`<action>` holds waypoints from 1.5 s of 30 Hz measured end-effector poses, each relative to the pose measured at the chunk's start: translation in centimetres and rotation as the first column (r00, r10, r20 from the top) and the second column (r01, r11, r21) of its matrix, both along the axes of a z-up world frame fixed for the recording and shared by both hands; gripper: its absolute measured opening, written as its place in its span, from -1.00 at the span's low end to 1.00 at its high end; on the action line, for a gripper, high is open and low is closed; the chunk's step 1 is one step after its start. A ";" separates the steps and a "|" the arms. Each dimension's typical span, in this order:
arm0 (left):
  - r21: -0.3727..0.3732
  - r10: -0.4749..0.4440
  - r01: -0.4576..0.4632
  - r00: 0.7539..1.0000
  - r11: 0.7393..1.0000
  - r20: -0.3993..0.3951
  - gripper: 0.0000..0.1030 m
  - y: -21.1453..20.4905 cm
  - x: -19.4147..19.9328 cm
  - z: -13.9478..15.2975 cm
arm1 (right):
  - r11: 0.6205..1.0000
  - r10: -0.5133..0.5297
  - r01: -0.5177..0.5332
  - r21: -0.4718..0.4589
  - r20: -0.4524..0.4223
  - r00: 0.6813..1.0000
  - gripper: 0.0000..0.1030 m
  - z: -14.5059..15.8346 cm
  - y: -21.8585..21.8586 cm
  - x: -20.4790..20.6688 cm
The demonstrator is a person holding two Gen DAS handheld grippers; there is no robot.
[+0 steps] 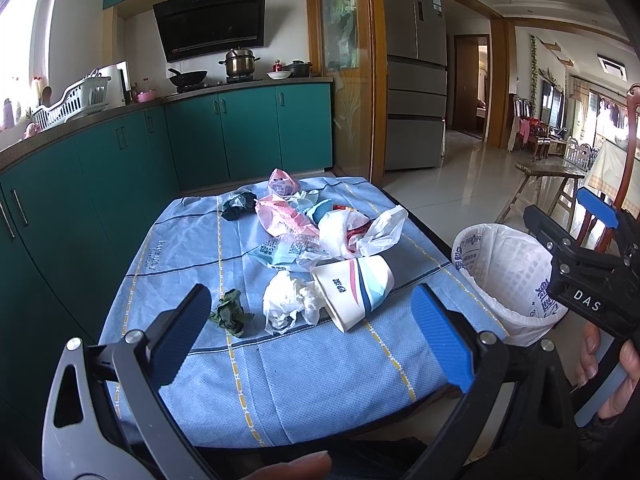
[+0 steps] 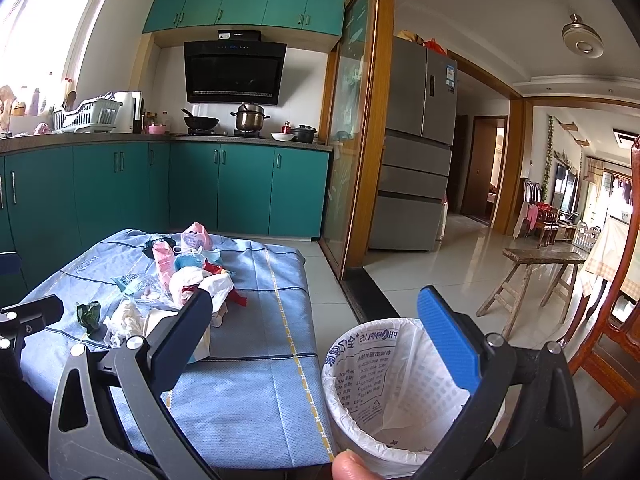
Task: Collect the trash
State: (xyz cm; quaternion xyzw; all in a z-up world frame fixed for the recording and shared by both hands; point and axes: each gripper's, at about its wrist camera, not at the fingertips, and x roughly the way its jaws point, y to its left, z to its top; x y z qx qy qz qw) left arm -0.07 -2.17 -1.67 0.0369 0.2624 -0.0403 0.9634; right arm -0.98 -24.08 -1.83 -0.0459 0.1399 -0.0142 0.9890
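We are holding the left gripper (image 1: 308, 332) wide open and empty above the near edge of the blue checked tablecloth (image 1: 280, 392). The right gripper (image 2: 316, 334) is hanging equally agape, gripping nothing, over the white-lined wastebasket (image 2: 372, 392) standing right of the table. The basket is showing no contents. Farther off, a crumpled white tissue (image 1: 286, 302), tipped striped paper cup (image 1: 354, 286) and pink wrappers (image 1: 280, 216) are lying uncollected. Collection is barely beginning.
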 end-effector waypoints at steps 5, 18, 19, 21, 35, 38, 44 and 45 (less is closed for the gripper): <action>0.000 0.003 -0.003 1.000 1.000 -0.014 0.94 0.0 0.4 -0.2 | 1.000 -0.003 0.003 0.001 -0.010 1.000 0.94 -0.2 0.0 0.2; -0.066 0.196 -0.203 0.975 0.977 -0.101 0.94 6.3 4.1 -2.5 | 0.985 0.145 -0.127 0.120 -0.158 0.977 0.94 -2.7 1.1 4.8; -0.072 0.205 -0.213 0.972 0.974 -0.111 0.94 6.6 4.2 -2.9 | 0.979 0.179 -0.156 0.133 -0.185 0.966 0.94 -3.4 1.8 5.8; -0.072 0.213 -0.224 0.967 0.972 -0.136 0.94 7.1 4.6 -3.7 | 0.971 0.227 -0.204 0.122 -0.222 0.948 0.94 -4.7 3.8 7.6; -0.028 0.298 -0.317 0.916 0.948 -0.270 0.93 10.2 5.7 -8.0 | 0.940 0.340 -0.326 0.106 -0.397 0.852 0.94 -9.6 11.5 15.2; -0.028 0.301 -0.320 0.915 0.947 -0.270 0.93 10.3 5.7 -8.1 | 0.926 0.377 -0.352 0.139 -0.409 0.831 0.94 -9.7 11.5 14.7; -0.035 0.288 -0.309 0.917 0.950 -0.277 0.93 10.2 5.8 -8.3 | 0.918 0.390 -0.380 0.113 -0.432 0.813 0.94 -10.0 11.7 11.6; -0.035 0.289 -0.310 0.916 0.950 -0.277 0.93 10.2 5.9 -8.4 | 0.928 0.358 -0.366 0.067 -0.432 0.828 0.94 -10.2 12.2 11.6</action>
